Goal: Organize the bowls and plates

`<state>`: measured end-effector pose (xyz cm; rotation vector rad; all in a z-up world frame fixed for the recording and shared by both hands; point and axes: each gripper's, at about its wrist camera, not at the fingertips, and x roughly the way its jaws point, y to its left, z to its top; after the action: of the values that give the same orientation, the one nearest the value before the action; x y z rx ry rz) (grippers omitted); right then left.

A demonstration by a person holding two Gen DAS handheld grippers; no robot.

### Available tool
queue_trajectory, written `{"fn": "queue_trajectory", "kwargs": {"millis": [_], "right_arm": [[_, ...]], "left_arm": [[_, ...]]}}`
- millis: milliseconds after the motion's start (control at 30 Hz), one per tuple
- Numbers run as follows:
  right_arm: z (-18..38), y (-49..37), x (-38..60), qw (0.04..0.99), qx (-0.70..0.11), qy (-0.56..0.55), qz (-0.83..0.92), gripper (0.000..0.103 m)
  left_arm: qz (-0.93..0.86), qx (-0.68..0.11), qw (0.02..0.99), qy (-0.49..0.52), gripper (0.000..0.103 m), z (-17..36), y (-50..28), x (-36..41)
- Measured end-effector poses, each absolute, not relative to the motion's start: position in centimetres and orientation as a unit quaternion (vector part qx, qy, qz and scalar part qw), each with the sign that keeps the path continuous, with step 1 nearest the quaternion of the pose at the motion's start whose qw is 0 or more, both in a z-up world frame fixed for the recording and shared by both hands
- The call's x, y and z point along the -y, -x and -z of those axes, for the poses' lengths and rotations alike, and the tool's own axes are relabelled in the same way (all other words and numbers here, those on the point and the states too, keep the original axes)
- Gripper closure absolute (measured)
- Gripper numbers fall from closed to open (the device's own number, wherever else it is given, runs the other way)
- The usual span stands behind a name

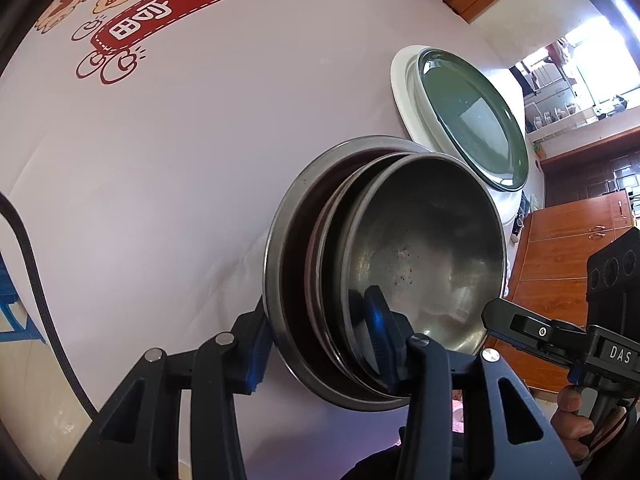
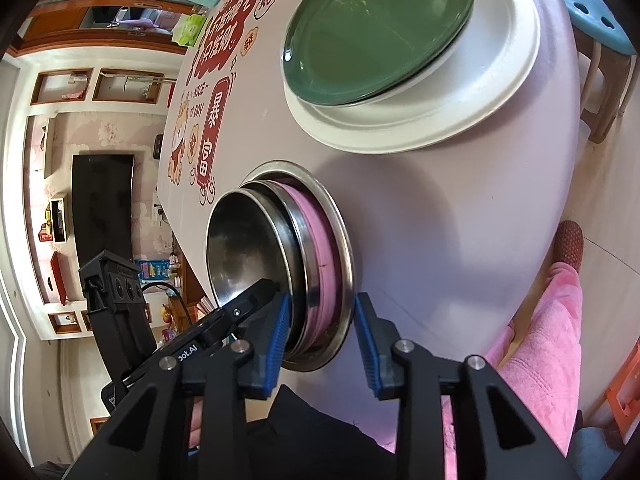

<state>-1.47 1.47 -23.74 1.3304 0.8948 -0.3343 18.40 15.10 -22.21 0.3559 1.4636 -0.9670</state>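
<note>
- Pale tablecloth [image 1: 160, 160] on a round-ish table, with red cartoon print [image 1: 176, 12] toward the far side. Everything sits on that.
- Closest in: the left gripper [image 1: 316, 308] straddles the near rim of the bowl stack [image 1: 420, 248]. One pad is against the outside of the big outer bowl, and the other finger is down inside the smallest bowl. It looks clamped on the stack's wall.
- The right gripper [image 2: 322, 300] has its blue pads either side of the same stack's rim from the other side. One pad is tucked in by the inner bowls and the other sits just beside the outer rim. I honestly can't tell if it's actually squeezing or just hugging it.
- There's a hand [image 1: 572, 420] on the right tool's handle, with a pink fuzzy sleeve [image 2: 548, 320] beside the table.
- The stack is steel bowls nested in each other near the table's edge, with a pink bowl [image 2: 324, 240] sandwiched in there.
- Just past it is a green plate [image 1: 472, 120] sitting on a bigger white plate [image 1: 400, 80], near the bowls but not touching them.
- Further off are a blue stool [image 2: 596, 12], wooden cabinets [image 1: 560, 260] and a dark TV screen [image 2: 100, 208].
</note>
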Motion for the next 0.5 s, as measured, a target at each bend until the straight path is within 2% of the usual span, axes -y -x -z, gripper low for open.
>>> {"fn": "queue_trajectory", "kwargs": {"millis": [500], "right_arm": [[22.0, 1.0, -0.4, 0.719, -0.412, -0.550, 0.104, 0.072]], "left_arm": [[0.397, -0.611, 0.670, -0.138, 0.061, 19.8, -16.6, -15.2]]}}
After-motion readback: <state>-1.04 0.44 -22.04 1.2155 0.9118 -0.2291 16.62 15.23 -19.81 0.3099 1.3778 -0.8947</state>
